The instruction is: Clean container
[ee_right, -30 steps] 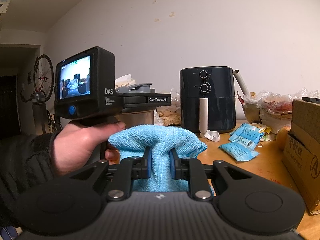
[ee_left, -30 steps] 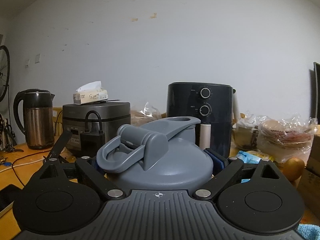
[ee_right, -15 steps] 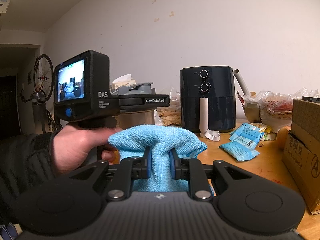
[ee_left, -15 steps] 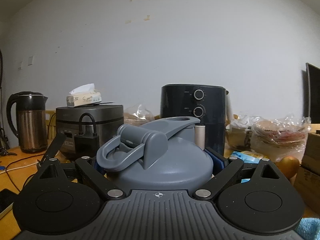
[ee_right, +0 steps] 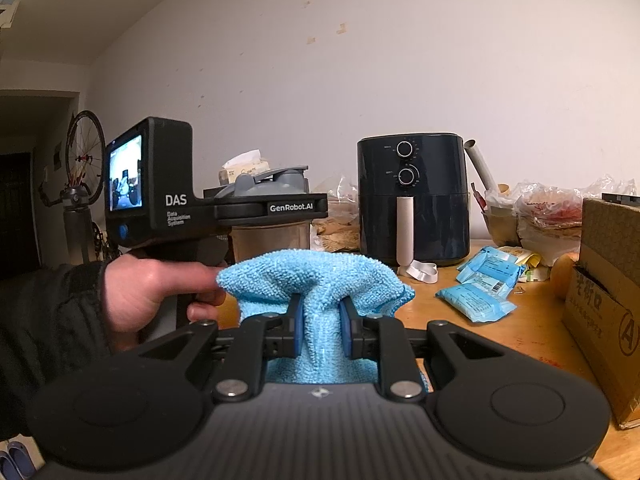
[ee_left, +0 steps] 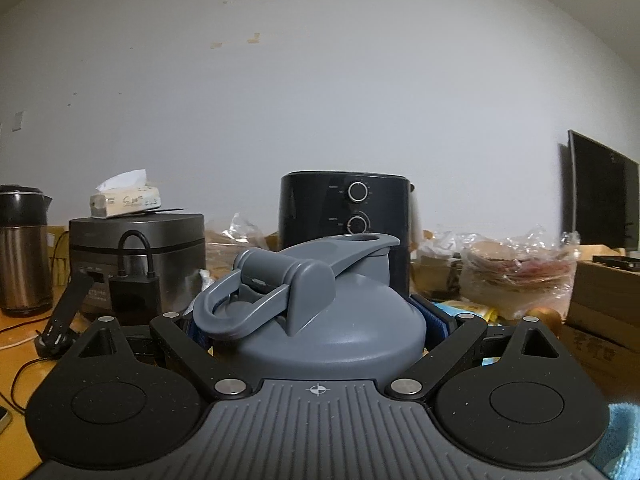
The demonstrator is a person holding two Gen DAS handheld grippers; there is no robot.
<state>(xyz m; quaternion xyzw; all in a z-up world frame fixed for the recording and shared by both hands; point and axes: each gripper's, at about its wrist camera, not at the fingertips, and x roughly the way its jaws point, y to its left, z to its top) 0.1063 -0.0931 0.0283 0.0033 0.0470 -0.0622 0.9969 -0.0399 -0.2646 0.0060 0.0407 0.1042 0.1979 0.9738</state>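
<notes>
Since a second ago the left gripper [ee_left: 316, 320] has swung toward the right of the room, so that the kettle [ee_left: 22, 252] has slid to the left edge of its view and a dark screen [ee_left: 604, 196] has come in at the right, while the right gripper [ee_right: 320, 330] has kept its place. The left gripper's fingers are clamped on the grey-lidded container [ee_left: 320, 312], held upright in front of the black air fryer [ee_right: 412, 200] and to its left in the right wrist view. The right gripper's blue pads [ee_right: 295, 330] pinch a bunched blue cloth [ee_right: 316, 280], which sits just in front of the container and nearer the camera than the air fryer.
</notes>
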